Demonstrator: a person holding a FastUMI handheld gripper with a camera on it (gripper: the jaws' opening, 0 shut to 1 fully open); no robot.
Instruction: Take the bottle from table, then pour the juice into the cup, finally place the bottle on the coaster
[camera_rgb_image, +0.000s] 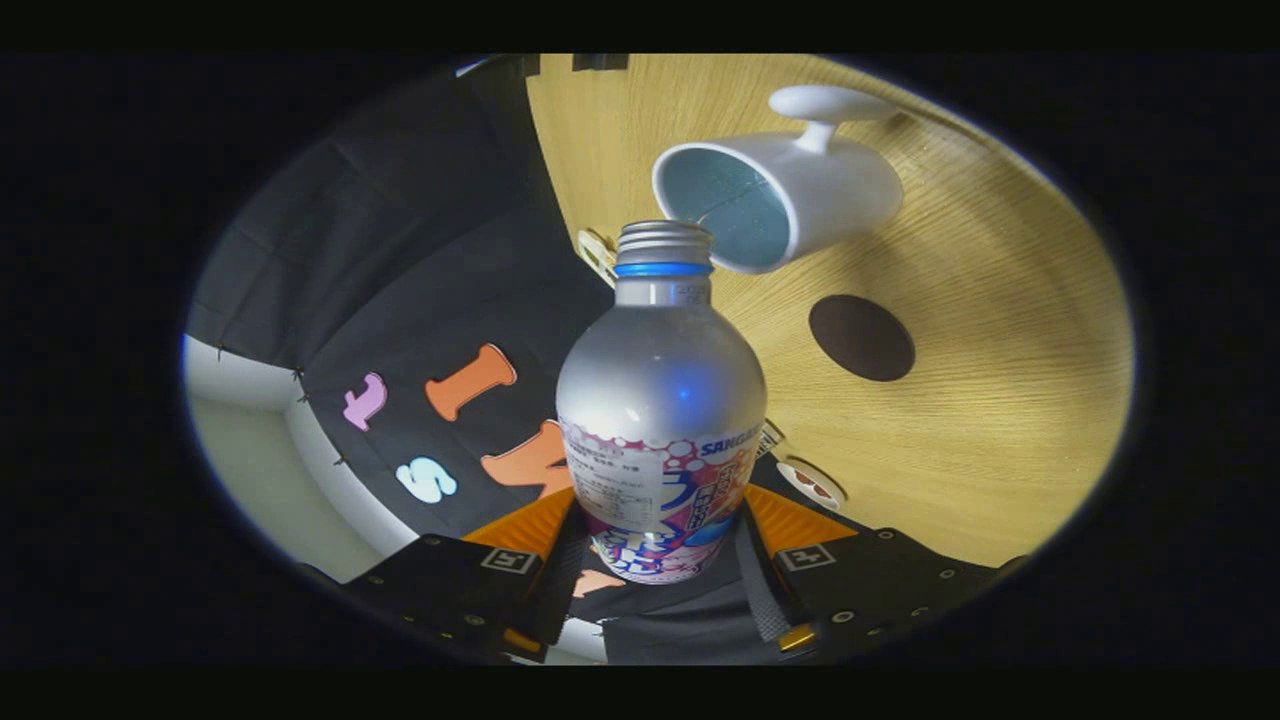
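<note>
Pale wood tabletop (1000, 420) tilts behind a metal bottle (660, 400) clamped at its labelled lower body between the gripper (662, 555) fingers, neck at the rim of the white cup (790, 195). The smooth, rigid, probably slippery shell suits this low, wide hold. Just beyond lies the dark coaster (861, 337).

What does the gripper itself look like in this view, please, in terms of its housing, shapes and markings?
The gripper shows two dark, flat, angular housing plates, one on each side. Each plate carries a small square black-and-white fiducial marker and several small round screws or rivets. Orange wedge-shaped panels sit on the inner sides near the jaws, and ribbed dark strips run along the inner edges. No cables or sleeve are visible.
</note>
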